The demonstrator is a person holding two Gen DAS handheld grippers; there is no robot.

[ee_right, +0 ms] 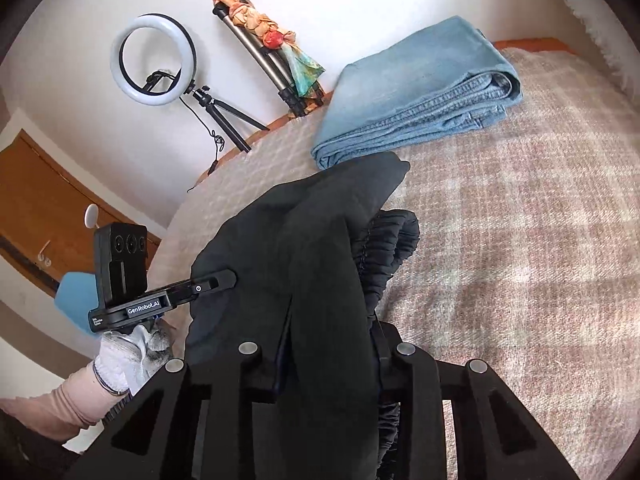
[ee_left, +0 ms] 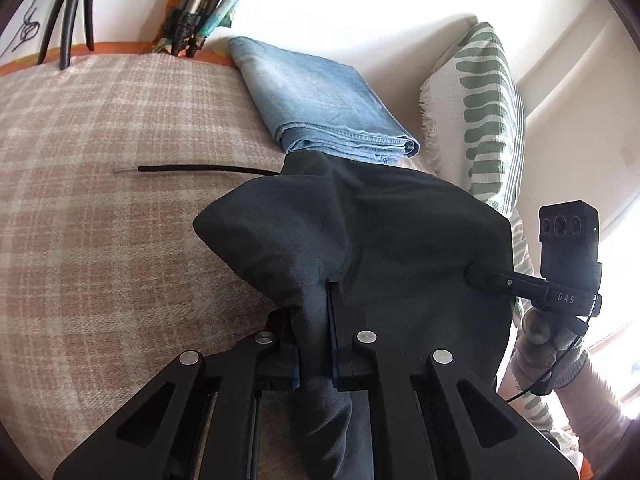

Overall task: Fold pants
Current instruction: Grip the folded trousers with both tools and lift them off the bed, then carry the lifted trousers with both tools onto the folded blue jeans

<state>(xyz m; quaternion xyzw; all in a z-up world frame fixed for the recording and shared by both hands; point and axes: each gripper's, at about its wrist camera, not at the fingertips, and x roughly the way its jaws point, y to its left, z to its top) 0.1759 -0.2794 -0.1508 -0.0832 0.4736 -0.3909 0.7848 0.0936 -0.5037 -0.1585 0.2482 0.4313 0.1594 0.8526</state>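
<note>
Dark grey pants hang bunched between my two grippers above a plaid bed cover. My left gripper is shut on a fold of the dark pants. My right gripper is shut on the dark pants near the gathered elastic waistband. The right gripper also shows in the left wrist view, at the cloth's right edge. The left gripper shows in the right wrist view, at the cloth's left edge.
Folded light blue jeans lie on the bed behind the dark pants, also in the right wrist view. A green-patterned pillow stands at the right. A thin black cable lies on the cover. A ring light and tripods stand by the wall.
</note>
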